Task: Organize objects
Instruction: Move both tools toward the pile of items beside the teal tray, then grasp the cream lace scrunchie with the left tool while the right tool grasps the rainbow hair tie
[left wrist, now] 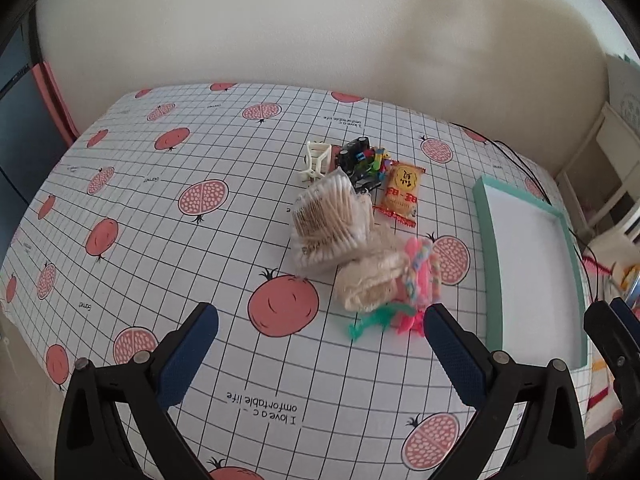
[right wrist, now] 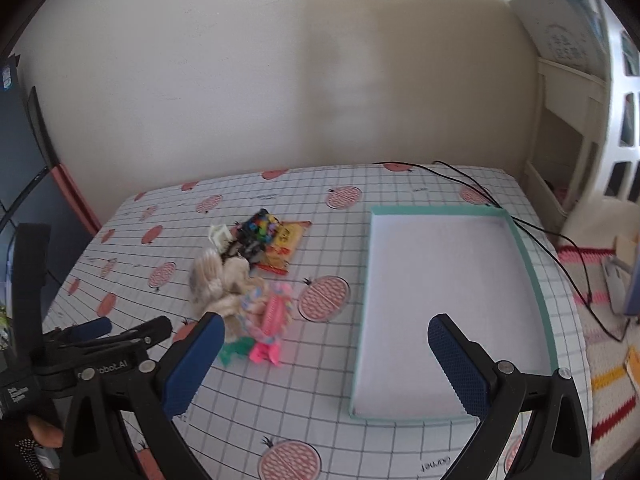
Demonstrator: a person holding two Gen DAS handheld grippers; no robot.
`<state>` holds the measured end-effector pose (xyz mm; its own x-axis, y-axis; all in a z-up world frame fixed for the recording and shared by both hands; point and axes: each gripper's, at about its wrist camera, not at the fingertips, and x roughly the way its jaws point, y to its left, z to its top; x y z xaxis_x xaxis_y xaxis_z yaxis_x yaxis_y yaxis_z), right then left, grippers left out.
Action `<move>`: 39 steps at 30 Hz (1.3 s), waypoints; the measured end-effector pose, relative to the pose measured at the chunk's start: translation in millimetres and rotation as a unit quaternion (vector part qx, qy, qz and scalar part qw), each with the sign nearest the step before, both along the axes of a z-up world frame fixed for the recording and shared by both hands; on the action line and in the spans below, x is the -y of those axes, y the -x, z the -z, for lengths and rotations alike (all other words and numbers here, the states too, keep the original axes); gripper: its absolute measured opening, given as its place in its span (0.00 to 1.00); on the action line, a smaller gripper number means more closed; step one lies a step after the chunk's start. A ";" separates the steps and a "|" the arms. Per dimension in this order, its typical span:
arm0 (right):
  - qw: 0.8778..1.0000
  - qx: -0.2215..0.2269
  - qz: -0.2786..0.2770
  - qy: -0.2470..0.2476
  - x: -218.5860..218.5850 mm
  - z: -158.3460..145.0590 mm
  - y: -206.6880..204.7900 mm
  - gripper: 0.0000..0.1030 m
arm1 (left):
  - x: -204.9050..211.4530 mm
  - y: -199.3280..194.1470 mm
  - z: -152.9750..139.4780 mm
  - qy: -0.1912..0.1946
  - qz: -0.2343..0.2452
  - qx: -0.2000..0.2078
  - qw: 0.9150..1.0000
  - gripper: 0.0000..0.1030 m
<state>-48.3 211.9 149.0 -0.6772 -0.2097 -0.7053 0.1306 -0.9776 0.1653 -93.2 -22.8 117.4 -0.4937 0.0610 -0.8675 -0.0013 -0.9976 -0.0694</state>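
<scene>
both tongs (left wrist: 320,320) (right wrist: 326,330) hover agape above the table (left wrist: 168,216).

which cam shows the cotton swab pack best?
Left wrist: the swab pack lies mid-frame, sharp, swabs visible through clear wrap, leaning on the rope toy. In the right wrist view it is mostly hidden behind the blurred rope toy.

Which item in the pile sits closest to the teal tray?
The orange snack packet at the far side of the pile; its long edge faces the teal tray. The cotton swab pack and cream hair claw lie farther off.
</scene>
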 end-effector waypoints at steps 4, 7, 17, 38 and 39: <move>1.000 0.027 -0.014 -0.006 11.4 5.5 26.4 0.99 | -2.3 22.8 9.2 -0.009 -0.015 0.027 0.999 0.92; 0.998 0.059 -0.024 0.003 13.4 18.9 42.8 0.97 | -5.4 38.0 18.8 -0.016 -0.015 0.046 0.999 0.92; 0.989 0.131 -0.061 0.021 33.2 68.2 81.0 0.92 | -8.5 71.3 45.9 -0.034 -0.032 0.093 0.995 0.88; 0.974 0.200 -0.073 0.073 62.3 118.5 96.1 0.83 | -3.2 78.3 75.6 -0.095 -0.122 0.123 0.980 0.87; 0.973 0.203 -0.072 0.078 61.1 120.7 97.2 0.82 | -3.8 78.2 77.2 -0.093 -0.122 0.124 0.980 0.84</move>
<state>-145.6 150.9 28.3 -0.3051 -0.4081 -0.8604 0.1565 -0.9127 0.3774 -171.4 -19.0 40.2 -0.2877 0.1358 -0.9481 0.2768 -0.9359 -0.2180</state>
